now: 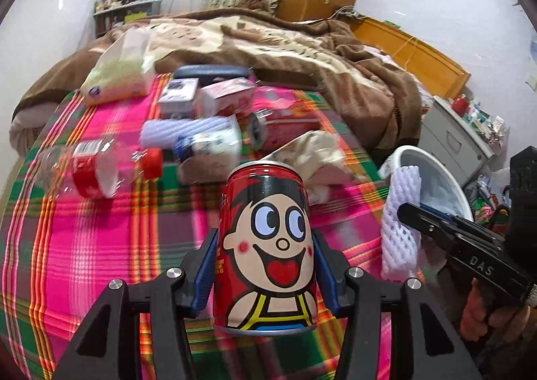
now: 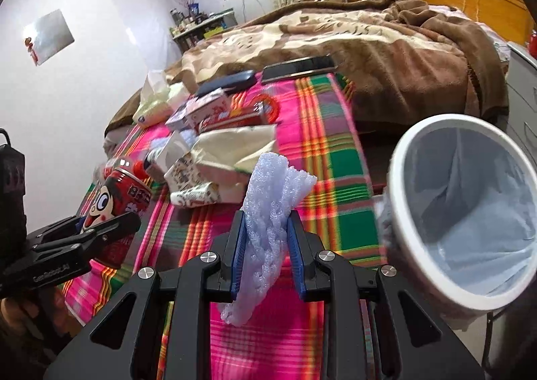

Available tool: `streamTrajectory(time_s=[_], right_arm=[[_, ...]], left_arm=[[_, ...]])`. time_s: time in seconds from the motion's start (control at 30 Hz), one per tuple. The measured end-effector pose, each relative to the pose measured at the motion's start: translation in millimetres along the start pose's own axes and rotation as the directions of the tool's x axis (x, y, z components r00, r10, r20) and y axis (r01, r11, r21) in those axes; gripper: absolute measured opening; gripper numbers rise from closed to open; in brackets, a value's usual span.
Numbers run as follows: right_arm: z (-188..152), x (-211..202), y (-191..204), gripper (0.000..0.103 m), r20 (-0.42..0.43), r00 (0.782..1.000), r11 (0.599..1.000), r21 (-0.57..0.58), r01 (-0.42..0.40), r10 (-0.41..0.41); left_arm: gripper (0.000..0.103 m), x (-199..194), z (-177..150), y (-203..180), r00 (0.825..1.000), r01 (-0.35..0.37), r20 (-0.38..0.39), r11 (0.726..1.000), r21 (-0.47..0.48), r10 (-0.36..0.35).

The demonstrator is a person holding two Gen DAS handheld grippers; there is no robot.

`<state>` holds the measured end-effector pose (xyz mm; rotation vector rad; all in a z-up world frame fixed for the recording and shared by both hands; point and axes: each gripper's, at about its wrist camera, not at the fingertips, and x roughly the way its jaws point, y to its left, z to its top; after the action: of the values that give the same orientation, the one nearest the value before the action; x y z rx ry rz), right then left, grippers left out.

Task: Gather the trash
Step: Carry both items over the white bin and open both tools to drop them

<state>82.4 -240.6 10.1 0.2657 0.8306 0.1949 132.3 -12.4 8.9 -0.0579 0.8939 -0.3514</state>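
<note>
Left gripper [image 1: 265, 266]: clenched on upright red cartoon can [image 1: 266, 245].
Right gripper [image 2: 266, 245]: clamping white foam net [image 2: 268, 212].
Lined white bin [image 2: 402, 212]: three o'clock of the net.

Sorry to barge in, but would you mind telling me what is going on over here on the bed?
A person is clearing trash off the plaid cloth with a handheld gripper in each hand. The left gripper is clamped on a red cartoon can, held upright above the cloth. The right gripper is pinching a white foam net. A white lined bin waits just to the right, with neither item in it yet. A bottle, boxes and wrappers remain on the cloth.
</note>
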Motion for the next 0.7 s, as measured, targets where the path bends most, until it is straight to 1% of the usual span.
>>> streamTrajectory(time_s=[0.1,0.2,0.3,0.4,0.6,0.7], right_arm=[[4.3,-12.3,-13.0,0.025,0.03,0.999,1.0,0.012,0.026,-0.026],[9.0,-25.9,-28.9,0.025,0.06,0.996,0.998,0.029,0.059,-0.061],[11.7,-36.7,-42.7,0.025,0.082,0.992,0.995,0.036,0.097,-0.1],[12.9,-44.7,-57.8,0.025,0.092,0.986,0.99,0.041,0.138,-0.141],[15.7,-57.0,-93.8,0.025,0.102,0.969,0.973,0.089,0.215,-0.223],[15.6,-57.8,-109.1,0.025,0.095,0.964,0.966,0.104,0.239,-0.248]], left_arm=[[0.052,-3.1,5.9,-21.5,1.0,0.02,0.018,0.999,0.032,-0.02],[0.052,-2.6,12.4,-44.8,0.997,0.068,0.027,0.996,0.056,-0.07],[0.053,1.9,19.0,-68.1,0.996,0.083,0.034,0.993,0.088,-0.087],[0.053,8.5,25.9,-95.2,0.989,0.145,0.026,0.983,0.113,-0.149],[0.053,23.5,34.0,-143.2,0.98,0.194,0.008,0.965,0.176,-0.199],[0.053,38.5,35.8,-164.4,0.972,0.236,-0.029,0.953,0.192,-0.235]])
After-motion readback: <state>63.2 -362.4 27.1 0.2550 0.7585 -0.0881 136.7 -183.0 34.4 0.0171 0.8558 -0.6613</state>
